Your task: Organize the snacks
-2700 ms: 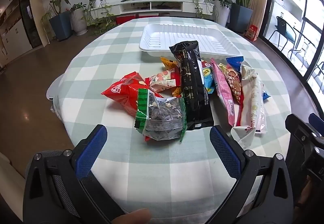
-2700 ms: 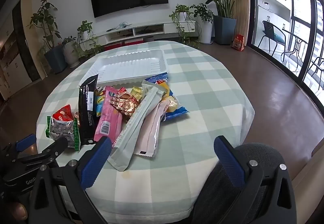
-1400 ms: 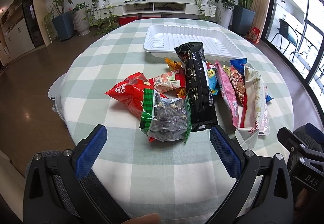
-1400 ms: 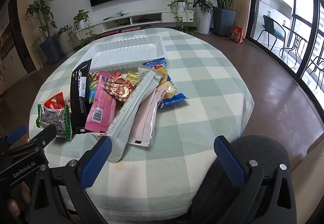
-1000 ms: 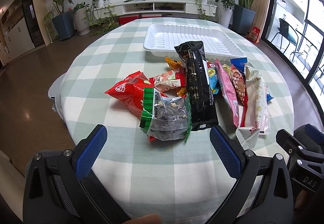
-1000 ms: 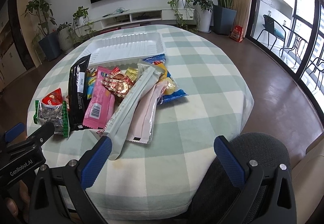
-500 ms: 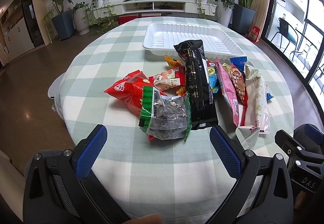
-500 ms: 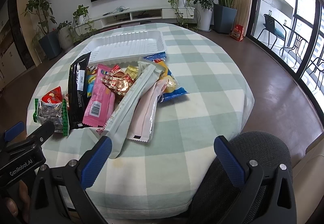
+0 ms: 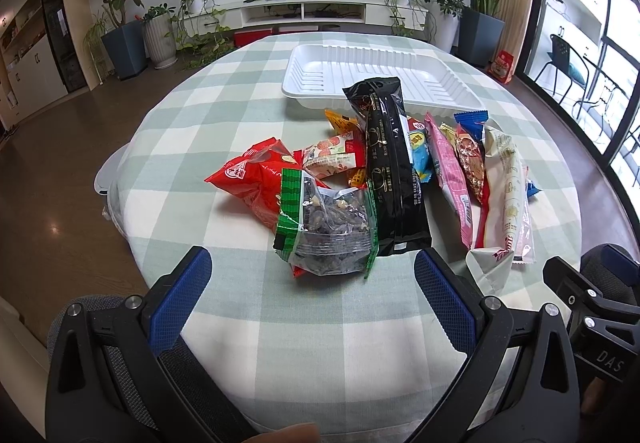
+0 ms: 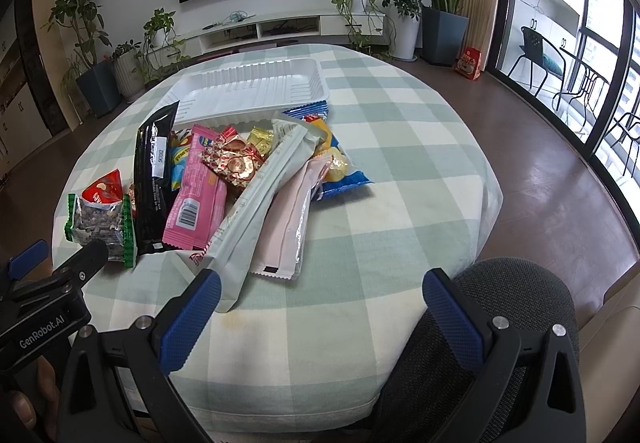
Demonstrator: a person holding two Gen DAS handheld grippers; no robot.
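A pile of snack packs lies mid-table: a green-edged clear seed bag [image 9: 326, 229] [image 10: 102, 225], a red bag [image 9: 254, 185], a long black pack [image 9: 390, 171] [image 10: 152, 171], a pink pack [image 9: 448, 175] [image 10: 196, 195], a long whitish pack [image 9: 504, 195] [image 10: 256, 195] and a blue chip bag [image 10: 338, 171]. An empty white tray [image 9: 380, 77] [image 10: 248, 91] stands behind them. My left gripper [image 9: 312, 291] is open and empty just before the seed bag. My right gripper [image 10: 320, 307] is open and empty near the whitish pack's end.
The round table has a green checked cloth [image 9: 320, 343] [image 10: 400, 147]. A grey chair back [image 10: 516, 323] sits under my right gripper. Potted plants [image 9: 120, 23], a TV stand [image 9: 304, 9] and a glass wall [image 10: 600, 63] lie beyond the table.
Both grippers have crept slightly closer to the snack pile. Nothing was picked up; both stay open.
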